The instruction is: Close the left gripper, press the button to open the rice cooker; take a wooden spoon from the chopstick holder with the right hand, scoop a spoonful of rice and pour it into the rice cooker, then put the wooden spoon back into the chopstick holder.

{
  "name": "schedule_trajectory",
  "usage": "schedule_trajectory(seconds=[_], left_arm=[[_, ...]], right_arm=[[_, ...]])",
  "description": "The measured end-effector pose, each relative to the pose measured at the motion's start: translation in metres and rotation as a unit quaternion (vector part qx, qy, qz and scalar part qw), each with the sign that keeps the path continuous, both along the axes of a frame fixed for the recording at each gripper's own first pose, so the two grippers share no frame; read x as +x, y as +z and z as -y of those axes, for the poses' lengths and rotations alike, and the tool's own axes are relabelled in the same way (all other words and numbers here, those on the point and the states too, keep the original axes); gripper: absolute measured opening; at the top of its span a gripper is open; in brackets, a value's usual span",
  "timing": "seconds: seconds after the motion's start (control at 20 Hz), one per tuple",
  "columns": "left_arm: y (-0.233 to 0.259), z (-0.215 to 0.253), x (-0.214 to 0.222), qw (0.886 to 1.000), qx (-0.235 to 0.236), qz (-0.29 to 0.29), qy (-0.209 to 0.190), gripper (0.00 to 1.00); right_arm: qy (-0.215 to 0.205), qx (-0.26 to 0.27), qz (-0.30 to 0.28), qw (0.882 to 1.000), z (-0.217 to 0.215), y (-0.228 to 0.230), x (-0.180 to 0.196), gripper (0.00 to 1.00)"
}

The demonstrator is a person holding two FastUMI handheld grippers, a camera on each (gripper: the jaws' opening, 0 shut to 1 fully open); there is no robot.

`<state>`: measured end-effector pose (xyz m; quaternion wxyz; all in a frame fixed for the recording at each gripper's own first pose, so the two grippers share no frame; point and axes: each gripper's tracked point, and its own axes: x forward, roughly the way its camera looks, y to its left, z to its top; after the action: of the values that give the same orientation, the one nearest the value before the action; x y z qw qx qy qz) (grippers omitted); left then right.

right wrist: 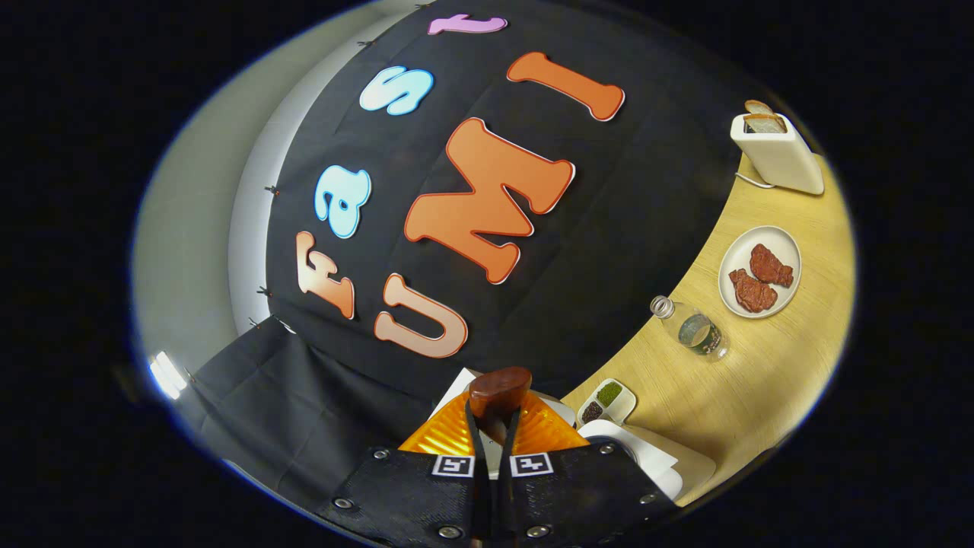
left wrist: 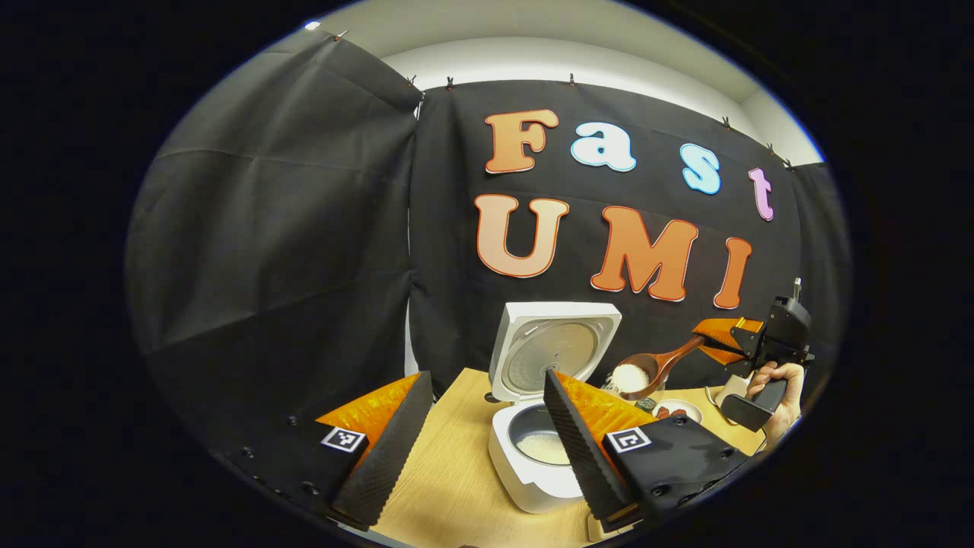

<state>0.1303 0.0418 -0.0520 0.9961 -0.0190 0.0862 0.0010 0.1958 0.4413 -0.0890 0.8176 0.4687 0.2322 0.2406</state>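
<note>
The white rice cooker point(left wrist: 525, 472) stands on the wooden table with its lid point(left wrist: 552, 346) up, and white rice lies in its pot. My left gripper point(left wrist: 479, 449) is open in front of the cooker with nothing between its fingers. Above and right of the pot hangs the wooden spoon point(left wrist: 647, 371), its bowl heaped with rice. A hand holds my right gripper point(left wrist: 715, 344), which is shut on the spoon's handle. In the tilted right gripper view, my right gripper point(right wrist: 492, 434) clamps the spoon point(right wrist: 498, 390), which points away along the fingers.
A white toaster point(right wrist: 776, 152) with bread, a plate point(right wrist: 787, 243) of red meat pieces, a small bottle point(right wrist: 692, 331) and a two-part seasoning dish point(right wrist: 606, 401) stand along the table by the black cloth wall. The plate point(left wrist: 689, 405) lies right of the cooker.
</note>
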Motion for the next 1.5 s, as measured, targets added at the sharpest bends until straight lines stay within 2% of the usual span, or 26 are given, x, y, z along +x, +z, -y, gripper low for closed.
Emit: schedule_trajectory(seconds=[0.35,1.25,1.5], left_arm=[[-0.004,-0.001,0.001,1.000,0.011,-0.004,-0.003,0.99],[-0.003,-0.008,-0.007,1.000,0.009,-0.004,-0.002,1.00],[-0.004,-0.009,-0.007,1.000,0.009,-0.004,-0.003,0.99]], right_arm=[[0.004,-0.048,0.027,0.998,-0.016,0.001,0.006,0.03],[0.018,-0.095,0.106,0.990,-0.038,0.029,-0.007,0.03],[0.025,-0.122,0.132,0.983,-0.045,0.029,-0.010,0.03]])
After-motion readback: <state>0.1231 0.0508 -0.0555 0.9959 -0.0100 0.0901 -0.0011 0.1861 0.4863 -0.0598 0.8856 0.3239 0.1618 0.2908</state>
